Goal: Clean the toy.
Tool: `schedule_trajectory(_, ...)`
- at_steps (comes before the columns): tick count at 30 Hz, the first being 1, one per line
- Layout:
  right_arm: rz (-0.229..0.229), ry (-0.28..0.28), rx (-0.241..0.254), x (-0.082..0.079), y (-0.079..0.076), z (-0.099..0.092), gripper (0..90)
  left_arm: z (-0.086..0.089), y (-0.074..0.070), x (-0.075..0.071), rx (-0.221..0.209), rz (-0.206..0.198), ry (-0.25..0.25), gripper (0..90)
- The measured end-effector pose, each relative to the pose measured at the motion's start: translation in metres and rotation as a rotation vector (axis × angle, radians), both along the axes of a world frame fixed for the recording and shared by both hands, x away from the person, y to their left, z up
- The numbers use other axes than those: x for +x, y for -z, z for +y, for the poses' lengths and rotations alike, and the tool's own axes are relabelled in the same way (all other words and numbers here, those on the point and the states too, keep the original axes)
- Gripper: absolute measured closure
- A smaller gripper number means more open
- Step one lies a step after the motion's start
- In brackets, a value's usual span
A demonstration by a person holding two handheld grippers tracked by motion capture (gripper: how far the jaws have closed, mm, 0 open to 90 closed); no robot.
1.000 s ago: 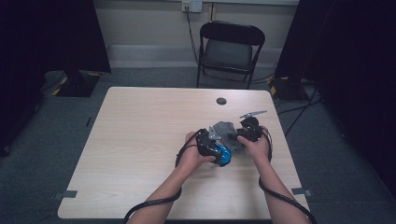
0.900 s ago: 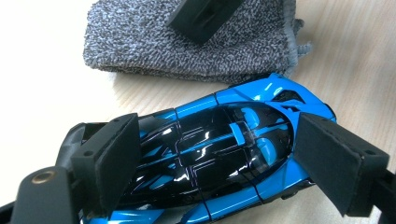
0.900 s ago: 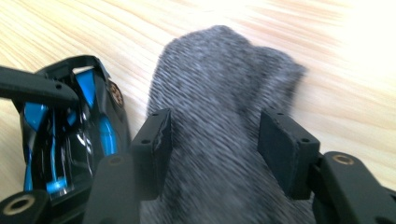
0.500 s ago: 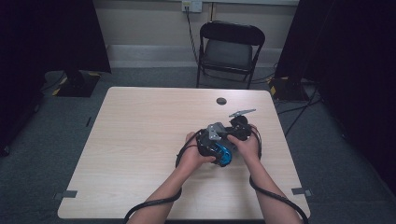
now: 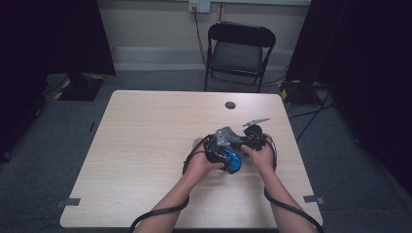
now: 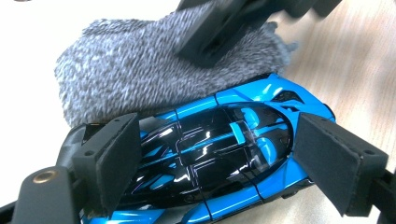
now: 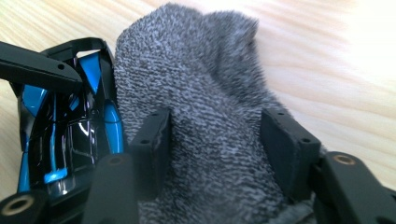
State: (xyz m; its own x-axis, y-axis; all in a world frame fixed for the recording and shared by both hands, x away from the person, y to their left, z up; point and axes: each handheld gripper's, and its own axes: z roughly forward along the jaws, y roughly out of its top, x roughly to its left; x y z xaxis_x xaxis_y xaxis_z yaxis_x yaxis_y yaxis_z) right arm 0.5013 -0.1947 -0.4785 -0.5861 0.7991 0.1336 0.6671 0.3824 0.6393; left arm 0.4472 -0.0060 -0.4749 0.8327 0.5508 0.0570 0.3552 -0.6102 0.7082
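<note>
A blue and black toy car (image 6: 219, 186) lies lengthwise between the pads of my left gripper (image 6: 224, 158), which is shut on its two ends. In the high view the car (image 5: 233, 161) sits just above the table, right of centre, with the left gripper (image 5: 218, 154) at it. My right gripper (image 7: 217, 140) is shut on a bunched grey knit cloth (image 7: 210, 93). The cloth (image 6: 121, 79) rests against the car's far side and partly covers it. From above, the right gripper (image 5: 245, 141) and the cloth (image 5: 224, 136) meet the car from the right.
The light wooden table (image 5: 145, 145) has open room to the left and at the back. A small dark round spot (image 5: 230, 105) lies near the far edge. A black folding chair (image 5: 240, 48) stands behind the table. Cables trail off the front edge.
The right hand with the cloth has shifted a little to the left, closer onto the car. The left hand and the car have stayed where they were.
</note>
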Motion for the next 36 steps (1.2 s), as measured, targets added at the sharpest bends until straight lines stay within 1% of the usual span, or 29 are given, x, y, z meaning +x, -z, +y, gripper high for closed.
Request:
schedule_trajectory(1,0.002,0.003,-0.007,0.002,0.003,0.004,54.1,0.0,0.0,0.0,-0.001,0.0,0.001,15.0)
schedule_trajectory(2,0.002,0.003,-0.007,0.002,0.003,0.004,54.1,0.0,0.0,0.0,-0.003,-0.002,0.001,15.0)
schedule_trajectory(4,0.006,0.007,-0.021,0.005,0.002,0.008,66.3,0.0,0.0,0.0,-0.005,-0.003,0.001,15.0)
schedule_trajectory(5,0.008,0.003,-0.022,0.007,0.0,0.009,70.1,0.0,0.0,0.0,-0.005,-0.002,0.002,15.0)
schedule_trajectory(7,-0.016,-0.012,-0.032,0.009,-0.005,0.014,73.8,0.0,0.001,0.0,-0.009,-0.002,0.002,15.2)
schedule_trajectory(8,-0.035,-0.04,-0.055,0.012,-0.009,0.02,74.3,0.0,0.001,0.0,-0.011,-0.003,0.002,15.2)
schedule_trajectory(9,-0.031,-0.061,-0.052,0.014,-0.009,0.024,74.4,0.0,0.001,0.0,-0.011,-0.003,0.002,15.2)
schedule_trajectory(10,-0.031,-0.061,-0.052,0.014,-0.009,0.024,74.4,0.001,0.001,0.0,-0.01,-0.005,0.003,15.2)
schedule_trajectory(11,-0.026,-0.083,-0.071,0.016,-0.008,0.029,74.4,0.001,0.001,0.0,-0.009,-0.004,0.003,15.2)
schedule_trajectory(12,-0.036,-0.099,-0.08,0.017,-0.006,0.033,74.4,0.001,0.001,-0.001,-0.008,-0.005,0.004,15.2)
schedule_trajectory(13,-0.042,-0.114,-0.069,0.018,-0.005,0.036,74.4,0.001,0.001,-0.001,-0.011,-0.006,0.003,15.2)
schedule_trajectory(14,-0.057,-0.135,-0.086,0.018,0.0,0.045,75.1,0.001,0.001,-0.001,-0.014,-0.006,0.003,15.1)
schedule_trajectory(15,-0.071,-0.145,-0.111,0.018,0.001,0.049,75.7,0.001,0.001,-0.001,-0.014,-0.006,0.002,15.2)
schedule_trajectory(16,-0.071,-0.145,-0.111,0.018,0.001,0.049,75.7,0.001,0.001,-0.001,-0.016,-0.007,0.0,15.2)
schedule_trajectory(17,-0.081,-0.157,-0.127,0.017,0.001,0.052,76.2,0.001,0.001,-0.001,-0.015,-0.008,0.0,15.1)
schedule_trajectory(18,-0.087,-0.185,-0.145,0.017,0.0,0.053,76.8,0.001,0.001,-0.001,-0.015,-0.007,-0.001,15.2)
schedule_trajectory(19,-0.087,-0.185,-0.145,0.017,0.0,0.053,76.8,0.001,0.001,-0.001,-0.016,-0.006,-0.001,15.2)
schedule_trajectory(23,-0.07,-0.221,-0.121,0.015,-0.001,0.045,77.6,0.0,0.001,0.0,-0.015,-0.002,-0.003,15.1)
schedule_trajectory(24,-0.068,-0.238,-0.111,0.014,0.0,0.042,77.7,0.0,0.001,0.0,-0.015,-0.003,-0.003,15.1)
schedule_trajectory(26,-0.063,-0.242,-0.109,0.014,-0.001,0.04,77.9,0.001,0.001,0.0,-0.016,-0.004,-0.001,15.1)
schedule_trajectory(27,-0.065,-0.258,-0.112,0.013,-0.001,0.039,78.0,0.001,0.001,-0.001,-0.02,-0.005,-0.002,15.2)
schedule_trajectory(29,-0.059,-0.263,-0.115,0.011,-0.002,0.036,78.1,0.002,0.002,0.0,-0.025,-0.005,-0.004,16.3)
schedule_trajectory(30,-0.061,-0.275,-0.114,0.011,-0.002,0.034,78.0,0.002,0.002,0.0,-0.025,-0.006,-0.004,16.3)
schedule_trajectory(32,-0.05,-0.275,-0.105,0.01,-0.003,0.029,78.0,0.002,0.002,0.0,-0.024,-0.007,-0.003,16.3)
schedule_trajectory(36,-0.041,-0.313,-0.116,0.006,-0.005,0.019,78.0,0.002,0.002,-0.001,-0.025,-0.007,-0.002,16.3)
